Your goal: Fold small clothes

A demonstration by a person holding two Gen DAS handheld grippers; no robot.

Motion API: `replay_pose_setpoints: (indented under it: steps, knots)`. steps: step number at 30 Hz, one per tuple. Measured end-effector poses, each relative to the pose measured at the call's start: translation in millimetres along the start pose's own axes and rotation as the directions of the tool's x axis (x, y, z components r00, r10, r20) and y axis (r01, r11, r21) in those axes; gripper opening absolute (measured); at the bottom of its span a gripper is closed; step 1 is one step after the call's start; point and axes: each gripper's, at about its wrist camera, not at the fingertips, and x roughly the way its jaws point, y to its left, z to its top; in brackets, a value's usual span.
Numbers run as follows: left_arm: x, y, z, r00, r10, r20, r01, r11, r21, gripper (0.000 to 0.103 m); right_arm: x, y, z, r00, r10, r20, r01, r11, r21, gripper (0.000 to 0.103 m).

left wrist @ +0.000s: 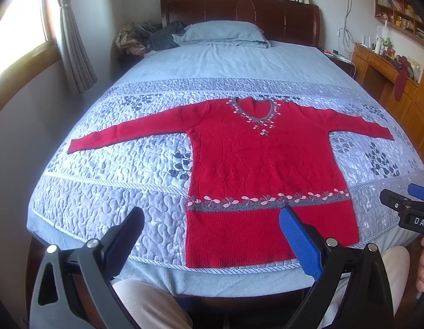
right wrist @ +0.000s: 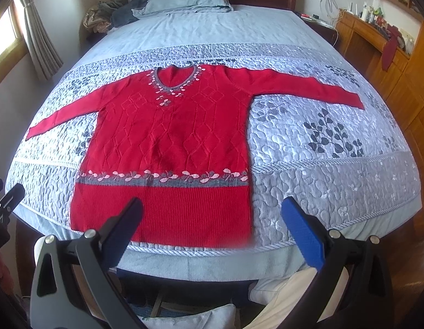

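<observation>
Sweater: I see a red knitted sweater [left wrist: 255, 164] lying flat and face up on the bed, neckline toward the headboard, hem at the near edge of the quilt.
Sleeves: both are spread straight out to the sides; the left sleeve [left wrist: 124, 134] and the right sleeve [right wrist: 307, 87] lie flat on the quilt.
Trim: a grey band with pink flowers [right wrist: 162, 178] crosses the body above the ribbed hem, and the same flowers ring the V-neck.
Quilt: a grey-blue quilted cover with a dark leaf print [right wrist: 335, 164] lies under the sweater, over a plain blue sheet.
Left gripper: my left gripper [left wrist: 212, 227] hangs over the near edge of the bed with its fingers wide apart and nothing between them; the blue pad of one finger [left wrist: 299, 244] sits in front of the sweater's hem, but I cannot tell whether it touches.
Right gripper: my right gripper [right wrist: 212, 224] is likewise spread wide and empty, above the hem's right corner.
Person: pale trouser legs [left wrist: 146, 301] show below the grippers, at the foot of the bed.
Far end: a blue pillow [left wrist: 222, 34] lies against the dark wooden headboard [left wrist: 239, 11], with a heap of clothes [left wrist: 148, 38] beside it.
</observation>
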Motion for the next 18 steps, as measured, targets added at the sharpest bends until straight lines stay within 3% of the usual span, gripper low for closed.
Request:
replay_pose_setpoints:
  steps: [18]
  knots:
    - [3.6, -20.0, 4.4, 1.0, -0.009, -0.006, 0.009, 1.0, 0.025, 0.099, -0.7, -18.3, 1.8, 1.0, -0.003, 0.012, 0.002, 1.0, 0.028, 0.1]
